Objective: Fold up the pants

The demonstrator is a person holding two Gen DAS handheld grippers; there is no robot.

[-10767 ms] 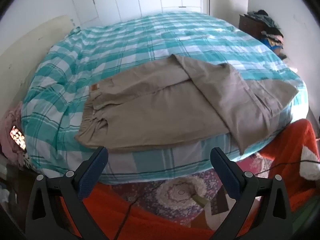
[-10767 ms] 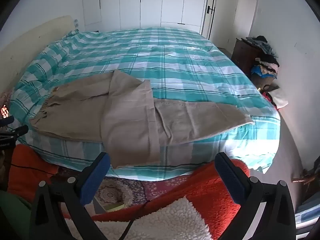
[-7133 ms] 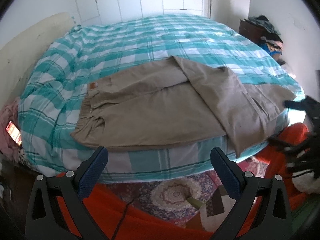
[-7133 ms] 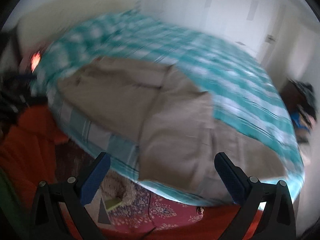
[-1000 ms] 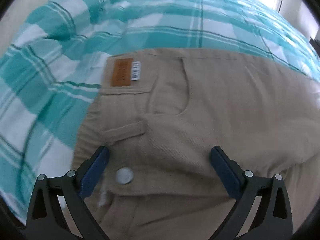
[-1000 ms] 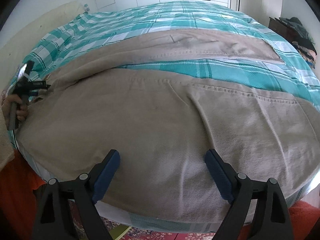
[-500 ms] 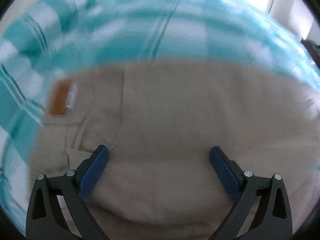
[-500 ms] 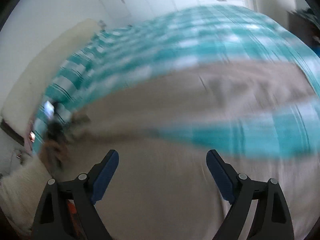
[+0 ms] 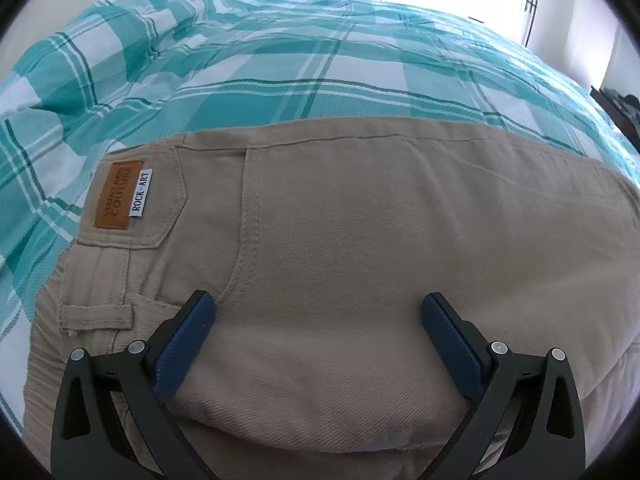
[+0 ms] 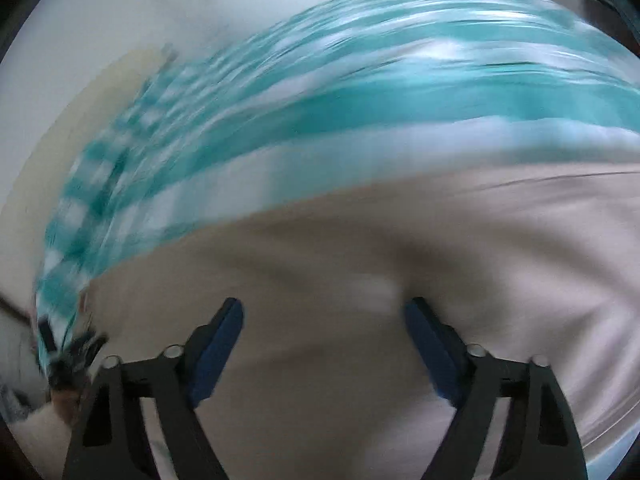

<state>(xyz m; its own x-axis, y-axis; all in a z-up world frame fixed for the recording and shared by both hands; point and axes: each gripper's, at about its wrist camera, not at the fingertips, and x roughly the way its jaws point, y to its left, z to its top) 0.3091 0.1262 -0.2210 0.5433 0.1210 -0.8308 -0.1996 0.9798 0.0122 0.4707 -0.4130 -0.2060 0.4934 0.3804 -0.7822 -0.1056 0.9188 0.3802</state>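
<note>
Pants point(image 9: 340, 248) flat on the bed point(image 9: 280, 64). Left gripper point(image 9: 316, 316) low over the waistband, jaws wide apart. Right gripper point(image 10: 324, 320) over blurred fabric, jaws closing, nothing clamped.

One pair of pants point(image 9: 340, 248) (two labels) on one checked bedspread point(image 9: 280, 64).

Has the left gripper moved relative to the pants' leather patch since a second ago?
Yes. The left gripper has shifted right along the pants: the brown leather patch now sits further left of it, and the metal button seen between its fingers before is out of view.
</note>
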